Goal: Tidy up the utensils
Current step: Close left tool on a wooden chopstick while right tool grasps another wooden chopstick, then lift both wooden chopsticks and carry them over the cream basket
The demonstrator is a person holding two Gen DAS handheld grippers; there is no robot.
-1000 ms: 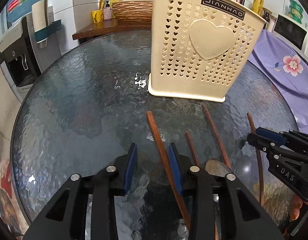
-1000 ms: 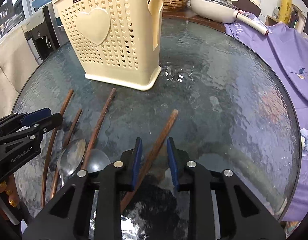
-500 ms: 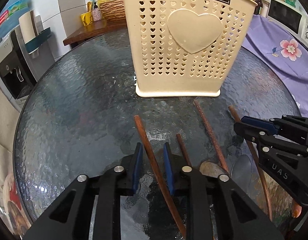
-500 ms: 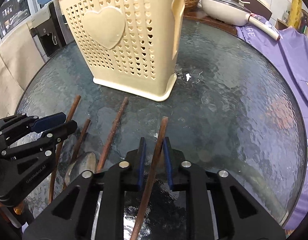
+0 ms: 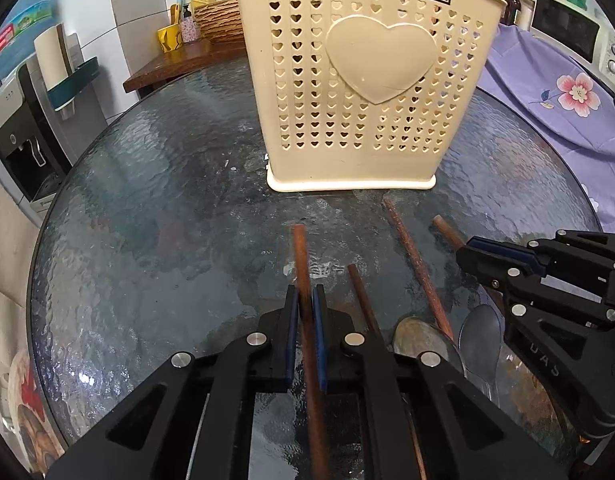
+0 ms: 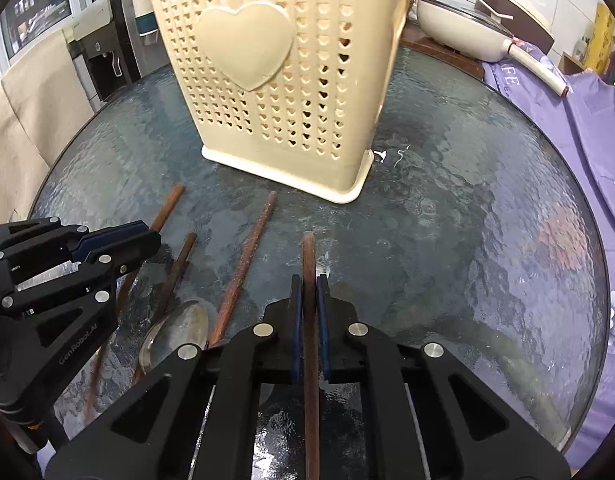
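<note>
Left gripper (image 5: pixel 303 294) clamped on leftmost wooden handle (image 5: pixel 300 256); right gripper (image 6: pixel 308 282) clamped on rightmost wooden handle (image 6: pixel 308 256). Two loose handles and two spoon bowls (image 5: pixel 421 336) lie between on the glass table (image 5: pixel 147 208). Cream utensil holder (image 5: pixel 367 80) upright just beyond

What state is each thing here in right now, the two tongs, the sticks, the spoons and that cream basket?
Left tongs: shut on a wooden chopstick.
Right tongs: shut on another wooden chopstick.
Loose chopsticks: lying flat on the glass table, ungripped.
Metal spoons: lying on the table, bowls up.
Cream utensil holder: standing upright; contents hidden.
</note>
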